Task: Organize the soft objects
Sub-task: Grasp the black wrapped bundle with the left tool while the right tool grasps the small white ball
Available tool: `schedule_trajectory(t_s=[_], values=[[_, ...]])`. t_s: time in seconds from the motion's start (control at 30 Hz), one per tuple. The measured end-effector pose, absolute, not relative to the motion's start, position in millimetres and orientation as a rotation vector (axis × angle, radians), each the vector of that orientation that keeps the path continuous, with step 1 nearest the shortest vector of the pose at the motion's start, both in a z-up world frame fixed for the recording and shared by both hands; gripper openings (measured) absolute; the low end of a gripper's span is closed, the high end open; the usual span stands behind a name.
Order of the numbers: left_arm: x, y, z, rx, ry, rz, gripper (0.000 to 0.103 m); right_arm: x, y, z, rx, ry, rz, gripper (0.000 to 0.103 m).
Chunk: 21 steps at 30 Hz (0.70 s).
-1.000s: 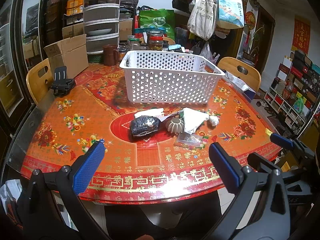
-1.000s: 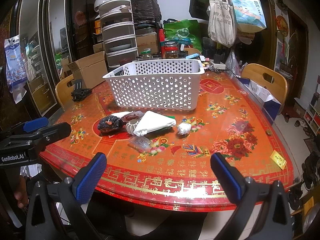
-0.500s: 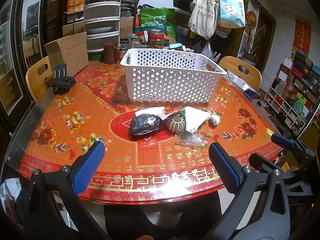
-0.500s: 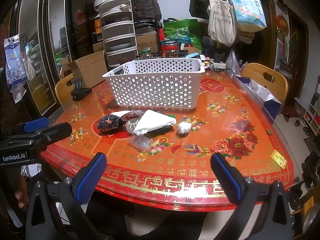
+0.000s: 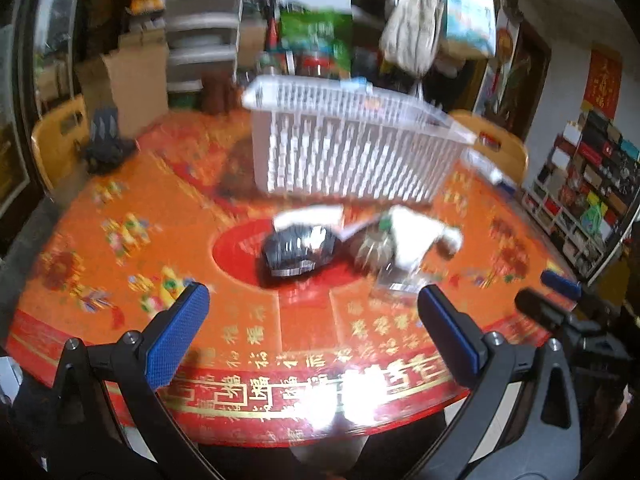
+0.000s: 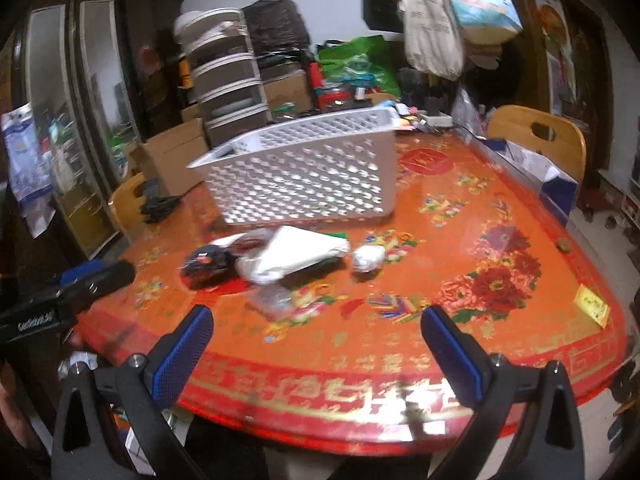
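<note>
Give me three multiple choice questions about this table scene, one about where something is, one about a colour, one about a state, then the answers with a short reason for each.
1. Where does the pile of soft objects lie?
A. inside the white basket
B. on the table in front of the white basket
C. on a chair

2. What colour are the pads on the right tool?
A. blue
B. green
C. yellow

3. How does the left tool stand?
A. shut on the black pouch
B. shut and empty
C. open and empty

Answers:
1 B: the pile rests on the red table, on the near side of the white basket.
2 A: both pads show blue.
3 C: its fingers are spread wide above the table edge, the black pouch lying untouched beyond them.
</note>
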State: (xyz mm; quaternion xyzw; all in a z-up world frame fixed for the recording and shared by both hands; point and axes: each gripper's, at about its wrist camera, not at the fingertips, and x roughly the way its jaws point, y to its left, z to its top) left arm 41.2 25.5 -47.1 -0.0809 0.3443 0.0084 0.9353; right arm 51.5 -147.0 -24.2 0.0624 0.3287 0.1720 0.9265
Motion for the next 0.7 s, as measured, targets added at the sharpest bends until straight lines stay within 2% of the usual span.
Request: schedule_trajectory(t_s=[0.13, 0.4, 0.7], values=[[61, 32, -70, -0.168, 0.743, 0.023, 0.103, 75, -148, -43, 0.091, 0.751, 0.302, 0.103], [104, 41, -88, -0.178, 0.794, 0.015, 0.103, 110, -142, -57, 0.064, 0.790, 0.331, 0.103], [134, 46, -93, -0.177, 0.818, 0.020, 0.101, 149, -137, -64, 0.030, 0.833, 0.338, 0.080]])
